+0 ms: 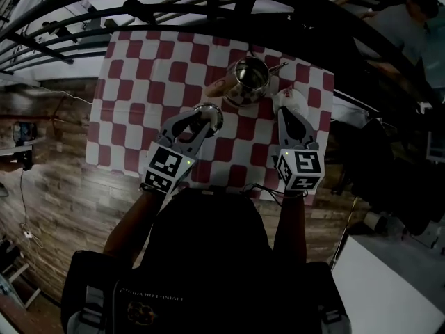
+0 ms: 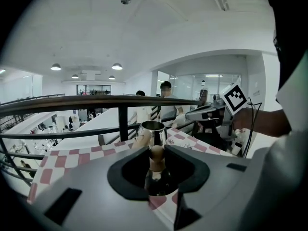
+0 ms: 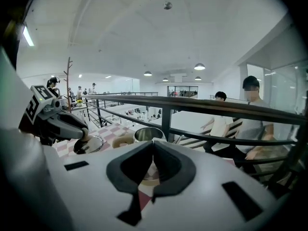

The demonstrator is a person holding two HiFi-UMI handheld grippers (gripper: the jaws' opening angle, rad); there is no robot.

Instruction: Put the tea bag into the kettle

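**Tea bag at the open kettle, lid held aside**

Tools. The left gripper (image 1: 199,120) is closed on the wooden knob (image 2: 156,154) of the lid (image 1: 208,114). The left gripper view shows the knob seated between its jaws and the shiny lid hanging below. The right gripper (image 1: 287,108) has its jaws pressed together. A small pale thing sits right at their tips, read as the tea bag (image 1: 290,97), pinched by a thin edge.

Places, head view. The kettle (image 1: 250,81) stands on the checkered cloth (image 1: 139,82). Its wooden handle points to 9 o'clock and its spout to 2 o'clock. The lid is near the kettle at 8 o'clock. The tea bag is near the kettle at 4 o'clock and is not yet over the mouth.

Container. The kettle mouth is uncovered. The interior looks dark and reflective, and no water or other contents can be made out in any view.

Handling, judged:
- The tea bag should be very light, soft and limp, so it will swing and fold under the jaws.
- It tears easily, so a pinch on the top edge or tag is better than one on the filled body.
- The mouth is narrow compared with the gripper nose, so the bag has to hang centred over it before release.
- The steel lid is stiff and slippery, and the knob is the sound place to hold it.
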